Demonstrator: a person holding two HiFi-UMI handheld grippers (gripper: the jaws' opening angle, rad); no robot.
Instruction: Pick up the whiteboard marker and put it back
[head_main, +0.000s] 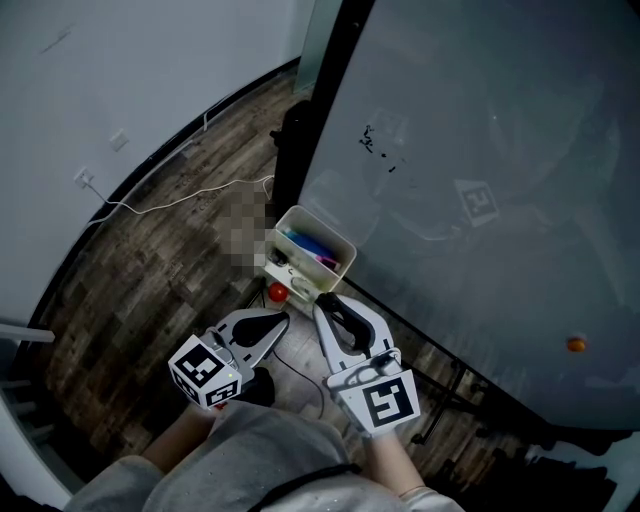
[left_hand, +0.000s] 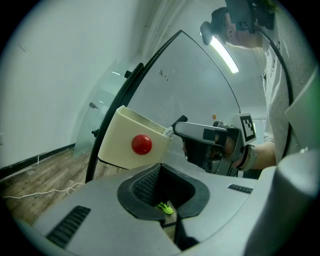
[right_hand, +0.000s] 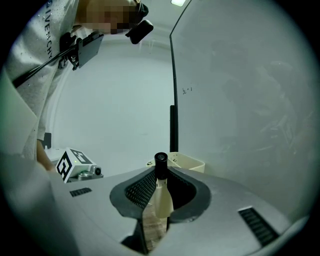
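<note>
**Whiteboard marker in right gripper, tray directly ahead**
Head view: the right gripper (head_main: 322, 302) sits near the tray (head_main: 325, 228) on the whiteboard (head_main: 480, 150), with the tray at 12 o'clock from its tips. The left gripper (head_main: 283, 320) lies at 9 o'clock, slightly farther off. Left gripper view: fingers pressed together and empty, tray at 11 o'clock. Right gripper view: fingers pinch the whiteboard marker (right_hand: 161, 189), its long axis roughly along the jaws, black cap leading. The tray rim shows at 1 o'clock, beyond the cap, so the return probably needs only a short advance.
</note>
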